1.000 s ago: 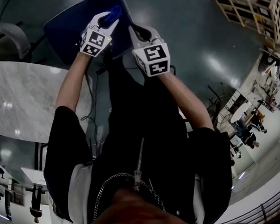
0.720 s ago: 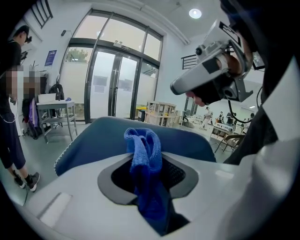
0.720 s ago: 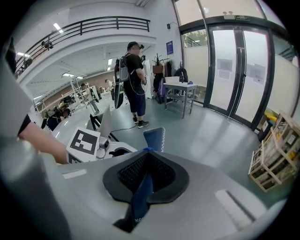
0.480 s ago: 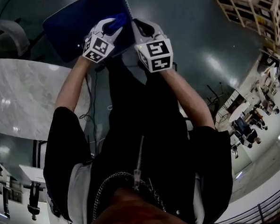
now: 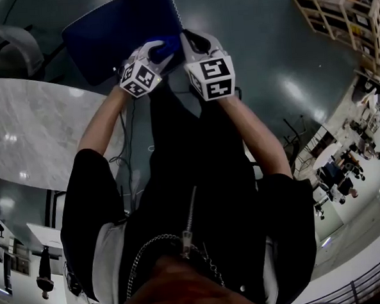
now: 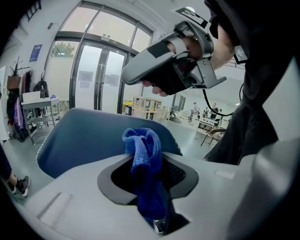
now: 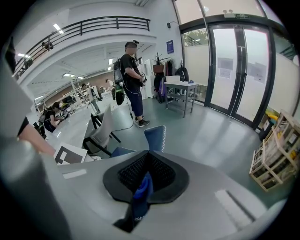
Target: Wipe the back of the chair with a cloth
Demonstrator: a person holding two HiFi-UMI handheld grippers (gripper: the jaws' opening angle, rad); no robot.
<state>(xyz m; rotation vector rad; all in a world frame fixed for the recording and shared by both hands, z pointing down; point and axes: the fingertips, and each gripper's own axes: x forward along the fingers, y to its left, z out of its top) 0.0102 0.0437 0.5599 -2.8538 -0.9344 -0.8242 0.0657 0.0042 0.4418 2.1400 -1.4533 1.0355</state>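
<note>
The grey floor [image 5: 268, 60] lies open from 12 to 3 o'clock, with only a rack of crates [image 5: 338, 10] far off at 2. A marble counter [image 5: 29, 139] fills the 9 o'clock side, its rounded edge near the person's left elbow. This is the tight side for any sweep.

The blue chair [image 5: 115, 27] stands at 12 o'clock, its back facing the person. The cloth [image 6: 143, 154] is up against it, at the back's lower right.

The cloth looks soft, light and limp. It will likely fold and slip unless held by a bunched part and pressed flat.

The left claw [image 5: 160, 51] is clamped on a thick fold. The right claw [image 7: 145, 180] is pinched on a smaller blue fold, probably of the same cloth.
</note>
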